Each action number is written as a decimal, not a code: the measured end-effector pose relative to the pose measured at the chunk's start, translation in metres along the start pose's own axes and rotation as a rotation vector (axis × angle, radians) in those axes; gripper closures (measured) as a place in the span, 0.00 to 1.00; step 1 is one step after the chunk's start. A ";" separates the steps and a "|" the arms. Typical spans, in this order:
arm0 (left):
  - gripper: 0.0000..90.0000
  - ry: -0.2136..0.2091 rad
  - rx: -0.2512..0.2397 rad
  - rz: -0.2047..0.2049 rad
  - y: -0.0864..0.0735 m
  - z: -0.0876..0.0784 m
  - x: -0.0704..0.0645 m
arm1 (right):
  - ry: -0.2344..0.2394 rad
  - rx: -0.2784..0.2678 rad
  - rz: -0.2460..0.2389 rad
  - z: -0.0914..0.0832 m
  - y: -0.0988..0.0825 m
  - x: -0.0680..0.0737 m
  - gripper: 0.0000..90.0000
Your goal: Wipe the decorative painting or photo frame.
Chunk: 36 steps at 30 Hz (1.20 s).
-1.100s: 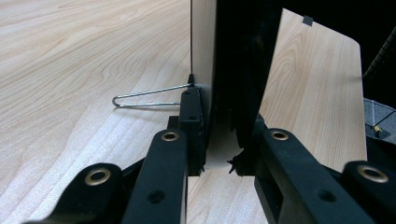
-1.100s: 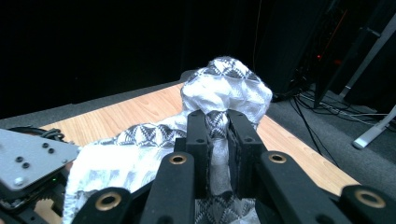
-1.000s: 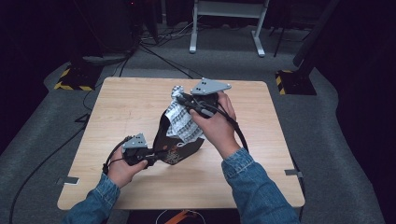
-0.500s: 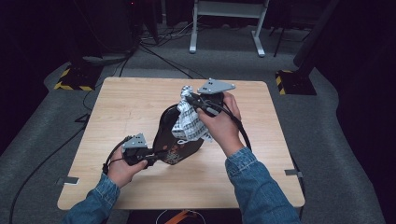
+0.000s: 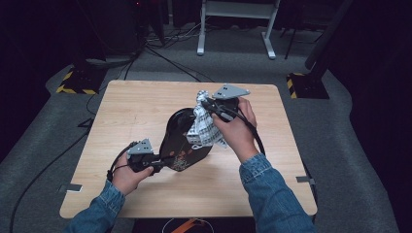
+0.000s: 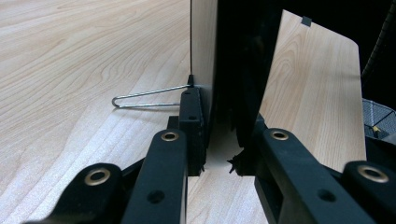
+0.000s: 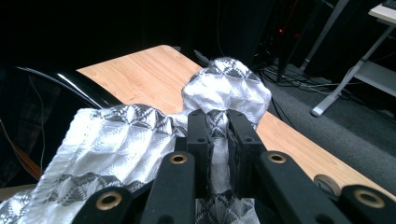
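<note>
Since the earlier frames, the right gripper (image 5: 206,104) has carried the patterned cloth (image 5: 205,130) from the middle of the black oval object toward its 2 o'clock edge, while the left gripper (image 5: 156,164) has kept its place at the object's 8 o'clock end.

Seen from the high view, the black oval object (image 5: 180,141) lies near the centre of the wooden table (image 5: 126,109), its long axis running from 8 o'clock to 1 o'clock. It is glossy and dark, with small orange markings near its lower end. The left hand (image 5: 127,175) holds its gripper low at the table's 7 o'clock side. In the left gripper view the black jaws are closed on the object's thin dark edge (image 6: 233,93), which stands upright between them, and a bent wire loop (image 6: 147,99) lies on the wood just beside the left jaw.

The right hand (image 5: 237,130) sits at 3 o'clock of the object, its gripper pointing toward 9 o'clock. In the right gripper view the jaws are clamped tight on a bunched fold of the cloth (image 7: 219,93), which is silvery white with a dark woven diamond pattern. One lump of fabric bulges beyond the fingertips and the rest drapes down toward 7 o'clock, over the object's shiny black rim (image 7: 70,84)
</note>
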<state>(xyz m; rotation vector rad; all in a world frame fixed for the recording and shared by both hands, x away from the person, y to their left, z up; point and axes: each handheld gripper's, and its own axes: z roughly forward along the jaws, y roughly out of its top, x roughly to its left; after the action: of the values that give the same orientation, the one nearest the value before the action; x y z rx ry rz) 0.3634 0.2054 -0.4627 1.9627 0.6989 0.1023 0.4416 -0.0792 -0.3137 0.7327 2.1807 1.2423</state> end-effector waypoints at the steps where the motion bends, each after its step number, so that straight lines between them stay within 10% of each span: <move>1: 0.87 0.000 0.000 -0.001 0.000 0.000 0.000 | -0.004 0.000 0.001 0.000 -0.001 -0.001 0.91; 36: 0.87 -0.003 0.003 -0.008 0.000 0.000 0.000 | -0.069 0.058 0.031 -0.002 -0.033 -0.018 0.91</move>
<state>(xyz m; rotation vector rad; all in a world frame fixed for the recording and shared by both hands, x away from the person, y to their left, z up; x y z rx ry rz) 0.3637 0.2059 -0.4629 1.9626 0.7050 0.0929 0.4467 -0.1075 -0.3386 0.8238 2.1650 1.1559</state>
